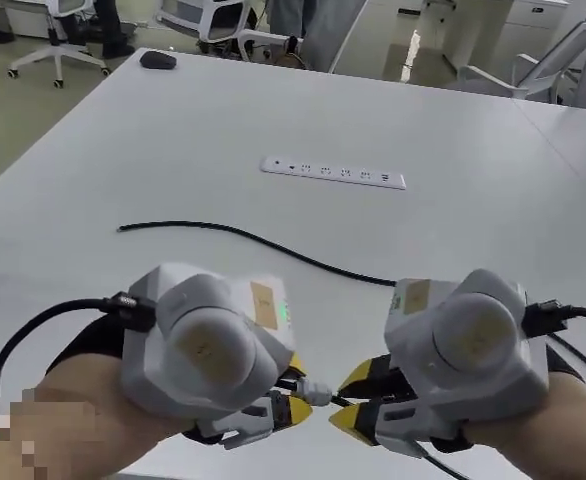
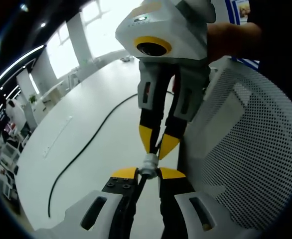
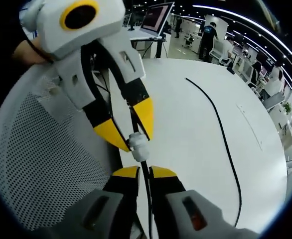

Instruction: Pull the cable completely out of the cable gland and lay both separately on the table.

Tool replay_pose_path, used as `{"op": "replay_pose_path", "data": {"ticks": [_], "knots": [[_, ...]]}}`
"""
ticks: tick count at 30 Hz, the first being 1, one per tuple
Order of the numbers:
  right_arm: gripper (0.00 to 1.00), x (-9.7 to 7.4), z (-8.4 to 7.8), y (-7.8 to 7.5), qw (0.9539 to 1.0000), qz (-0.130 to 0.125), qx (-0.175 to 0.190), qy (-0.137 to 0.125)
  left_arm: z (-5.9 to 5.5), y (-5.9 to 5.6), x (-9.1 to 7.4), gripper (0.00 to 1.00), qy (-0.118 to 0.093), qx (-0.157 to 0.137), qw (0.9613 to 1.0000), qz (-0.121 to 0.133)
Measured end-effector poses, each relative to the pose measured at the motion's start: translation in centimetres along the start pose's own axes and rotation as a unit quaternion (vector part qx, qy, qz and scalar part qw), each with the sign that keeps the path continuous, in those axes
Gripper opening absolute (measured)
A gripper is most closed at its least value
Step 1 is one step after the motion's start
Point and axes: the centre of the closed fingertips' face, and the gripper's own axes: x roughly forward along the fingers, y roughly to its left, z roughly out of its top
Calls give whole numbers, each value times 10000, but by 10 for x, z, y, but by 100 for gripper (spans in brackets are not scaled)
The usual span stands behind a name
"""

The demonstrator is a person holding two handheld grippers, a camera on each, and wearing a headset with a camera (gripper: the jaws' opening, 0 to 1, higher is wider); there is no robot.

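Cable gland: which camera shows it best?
The right gripper view: the white cable gland sits close and sharp on the cable. The left gripper view shows it wedged between fingers; the head view shows a tiny glimpse.

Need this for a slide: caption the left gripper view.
Left gripper clamping the white cable gland while the right gripper pinches the black cable beyond it, over the table.
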Motion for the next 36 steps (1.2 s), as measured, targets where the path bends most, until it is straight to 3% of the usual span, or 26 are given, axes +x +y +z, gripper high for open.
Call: {"op": "replay_pose_path", "data": {"ticks": [1,7,21,36], "knots": [[4,0,-1,-4,9999,-95,-61,57,0,0,0,17,-14,-10,10000,8],[4,-2,-4,-5,9999,-96,44,-23,1,1,-1,17,-35,-29,10000,31],[4,-7,-24,-9,9995,-183,209,156,0,4,-2,17,-8,-63,9999,80],[4,-17,-57,-16,9978,-281,439,413,0,5,-2,17,-14,-93,9999,101]]}}
